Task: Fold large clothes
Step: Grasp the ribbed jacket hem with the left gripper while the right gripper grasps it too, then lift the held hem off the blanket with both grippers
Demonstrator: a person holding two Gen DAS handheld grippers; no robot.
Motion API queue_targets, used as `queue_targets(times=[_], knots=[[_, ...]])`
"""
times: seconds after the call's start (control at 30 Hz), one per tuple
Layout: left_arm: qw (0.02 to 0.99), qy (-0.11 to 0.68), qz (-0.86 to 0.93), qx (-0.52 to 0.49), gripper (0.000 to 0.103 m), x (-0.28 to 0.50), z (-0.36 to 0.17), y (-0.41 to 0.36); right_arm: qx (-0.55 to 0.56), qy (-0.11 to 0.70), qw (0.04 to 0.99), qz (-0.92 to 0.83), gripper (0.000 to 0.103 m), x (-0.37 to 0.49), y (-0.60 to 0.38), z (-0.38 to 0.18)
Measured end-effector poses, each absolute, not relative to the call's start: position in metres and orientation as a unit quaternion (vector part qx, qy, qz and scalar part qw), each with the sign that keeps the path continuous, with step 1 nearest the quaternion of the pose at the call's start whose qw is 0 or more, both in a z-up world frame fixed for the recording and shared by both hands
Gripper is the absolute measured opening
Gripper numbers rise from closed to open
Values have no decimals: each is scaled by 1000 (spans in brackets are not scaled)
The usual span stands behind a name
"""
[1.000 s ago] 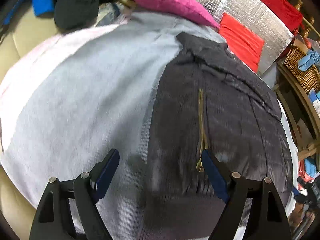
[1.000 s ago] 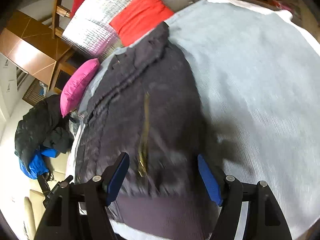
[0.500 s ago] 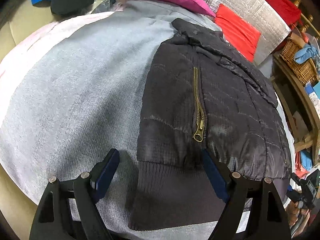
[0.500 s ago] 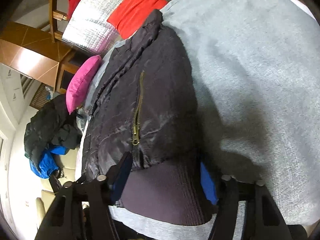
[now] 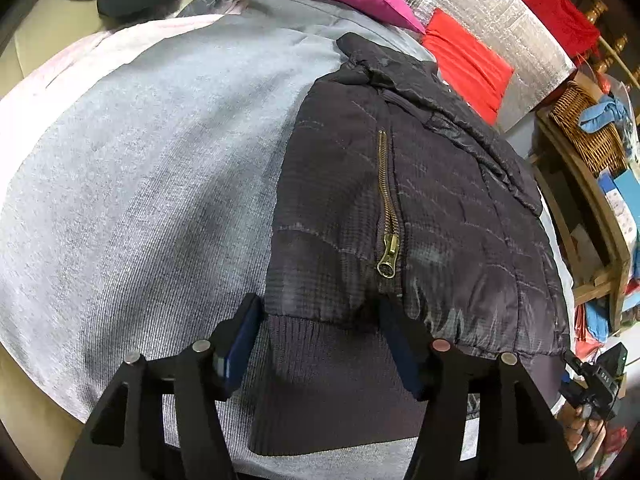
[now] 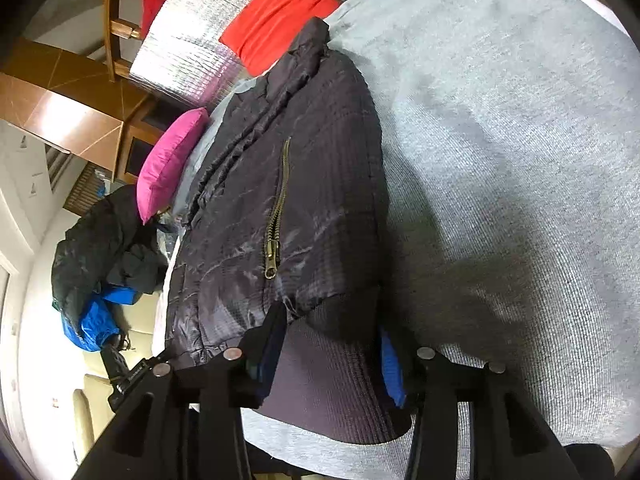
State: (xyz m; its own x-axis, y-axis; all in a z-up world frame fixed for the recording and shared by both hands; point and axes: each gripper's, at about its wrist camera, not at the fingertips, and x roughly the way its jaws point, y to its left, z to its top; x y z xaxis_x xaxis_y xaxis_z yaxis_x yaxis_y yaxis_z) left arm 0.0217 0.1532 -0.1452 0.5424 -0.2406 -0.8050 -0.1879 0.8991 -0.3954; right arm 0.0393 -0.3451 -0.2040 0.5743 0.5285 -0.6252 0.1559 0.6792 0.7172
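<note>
Left wrist view: left gripper (image 5: 320, 346) spread wide, astride the ribbed hem (image 5: 332, 384) of the black jacket (image 5: 420, 200), gripping nothing.
Right wrist view: right gripper (image 6: 334, 354) likewise wide, straddling the hem's other corner.
Jacket: flat on grey blanket (image 5: 140, 184).
Room: bare blanket alongside the jacket.
Hidden: hem-to-pad contact unclear.

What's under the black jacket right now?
The black jacket lies on a grey knit cover, which shows on its open side and below the ribbed hem. What the cover sits on, and anything folded beneath the jacket, is hidden.
</note>
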Motion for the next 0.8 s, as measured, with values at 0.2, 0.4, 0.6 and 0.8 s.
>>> queue_targets(times=[0.2,0.4,0.6,0.8], knots=[[850,481,-13,-216,63,24,-146,151,360,467,800,108,35,43,-341,-205],[847,482,-14,-225,66,26,-149,153,346,477,801,110,37,45,-339,-205],[850,487,-6,-200,52,28,-148,148,376,481,784,114,28,48,-346,-211],[852,479,-20,-210,19,23,-133,148,355,495,785,115,9,48,-340,-201]])
